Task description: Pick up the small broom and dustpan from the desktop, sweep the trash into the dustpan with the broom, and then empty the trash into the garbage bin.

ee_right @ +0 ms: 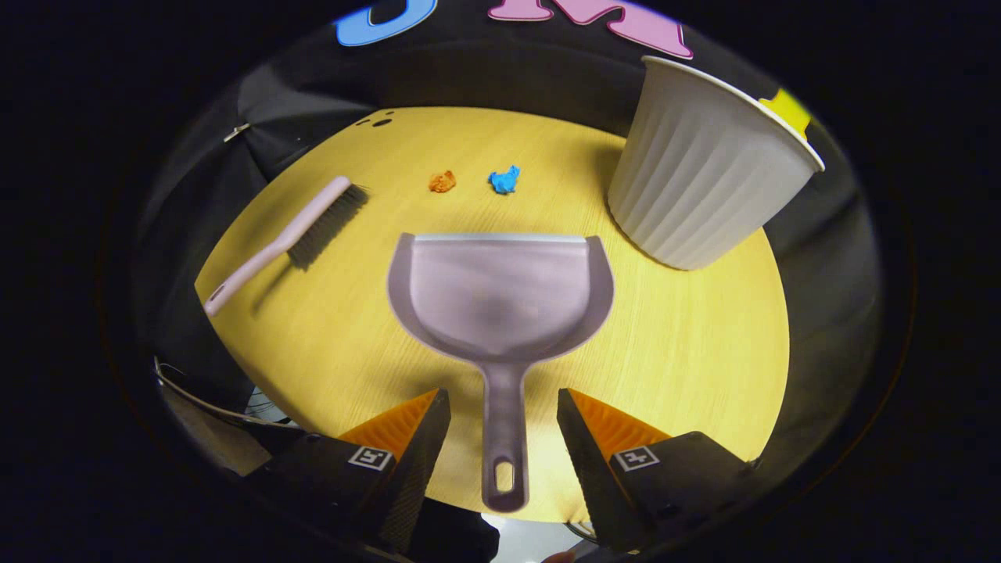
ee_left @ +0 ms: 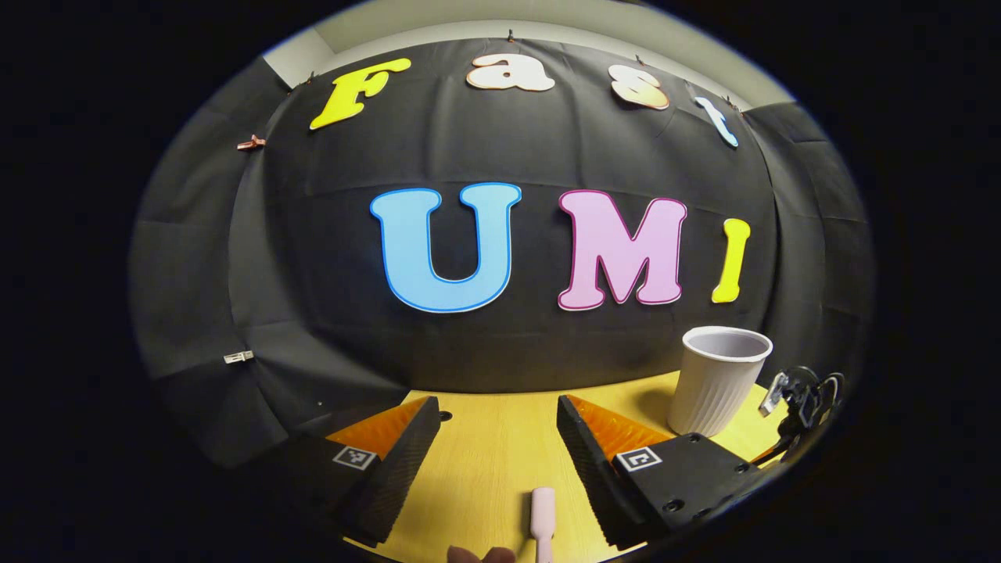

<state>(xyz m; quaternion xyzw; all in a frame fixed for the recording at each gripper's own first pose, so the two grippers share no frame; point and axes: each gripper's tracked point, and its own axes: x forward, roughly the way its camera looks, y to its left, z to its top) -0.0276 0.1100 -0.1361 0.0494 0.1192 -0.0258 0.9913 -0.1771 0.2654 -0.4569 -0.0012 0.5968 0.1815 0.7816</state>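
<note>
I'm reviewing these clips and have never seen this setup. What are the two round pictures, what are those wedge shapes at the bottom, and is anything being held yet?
There is no robot here: a person carries a hand-held gripper in each hand, and a fisheye camera rides on each one, looking forward along its two fingers. Those fingers are the wedges at the bottom.

In the left gripper view, the left hand-held gripper is open over the yellow table, with the tip of the broom handle between its fingers, untouched. The white ribbed bin stands to the right.

In the right gripper view, the right hand-held gripper is open on either side of the dustpan handle, not pressing it. The broom lies to the left; an orange scrap and a blue scrap lie beyond the dustpan.

Nothing is held yet.
</note>
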